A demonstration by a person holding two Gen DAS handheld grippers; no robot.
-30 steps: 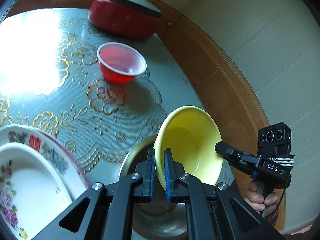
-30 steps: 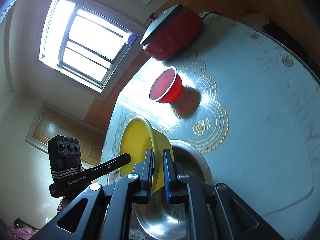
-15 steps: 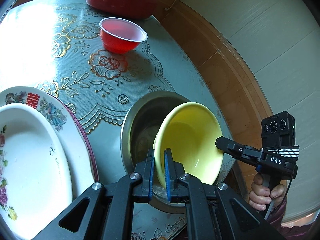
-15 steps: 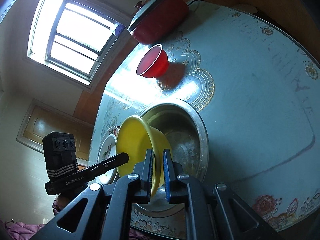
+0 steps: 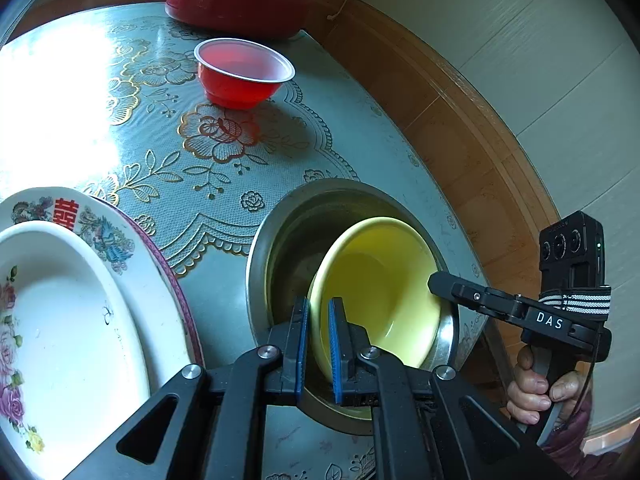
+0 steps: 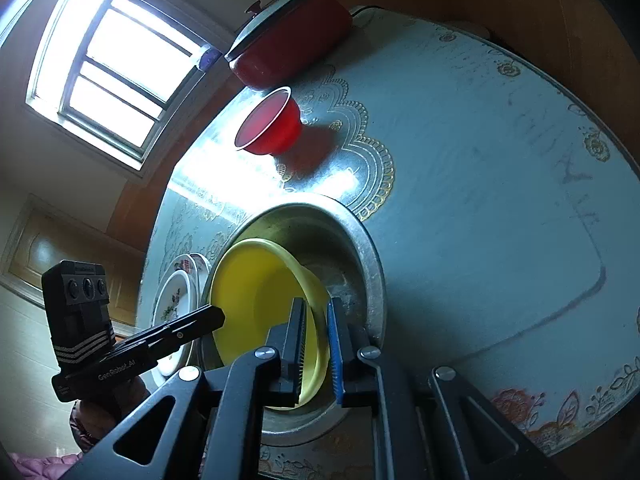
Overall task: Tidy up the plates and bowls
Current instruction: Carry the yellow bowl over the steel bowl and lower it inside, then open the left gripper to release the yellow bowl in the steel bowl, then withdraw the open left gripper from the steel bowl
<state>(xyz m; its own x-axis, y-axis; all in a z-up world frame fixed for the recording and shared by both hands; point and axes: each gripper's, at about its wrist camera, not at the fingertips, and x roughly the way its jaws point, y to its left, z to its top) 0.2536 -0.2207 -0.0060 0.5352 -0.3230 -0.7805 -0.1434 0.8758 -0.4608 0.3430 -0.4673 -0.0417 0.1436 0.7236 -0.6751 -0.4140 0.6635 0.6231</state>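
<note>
A yellow bowl [image 5: 380, 280] sits tilted inside a larger steel bowl [image 5: 256, 260] on the table. My left gripper [image 5: 318, 340] is shut on the yellow bowl's near rim. The right gripper [image 5: 434, 280] reaches the opposite rim from the right, held by a hand [image 5: 536, 392]. In the right wrist view, the right gripper [image 6: 316, 344] has the yellow bowl [image 6: 256, 280] rim between its pads. Its jaws are opening, but the pads still touch the rim. The steel bowl [image 6: 372, 256] rings the yellow one there.
A red plastic bowl [image 5: 244, 72] stands farther back, in front of a red lidded pot [image 5: 240, 0]. A white floral plate [image 5: 60, 320] lies stacked on a patterned plate [image 5: 100, 220] at the left. The table [image 6: 480, 200] carries a lace-print cover. Its edge runs close on the right.
Both grippers came down with the yellow bowl, which now rests inside the steel bowl instead of hanging above it. The right jaws stand slightly wider.
</note>
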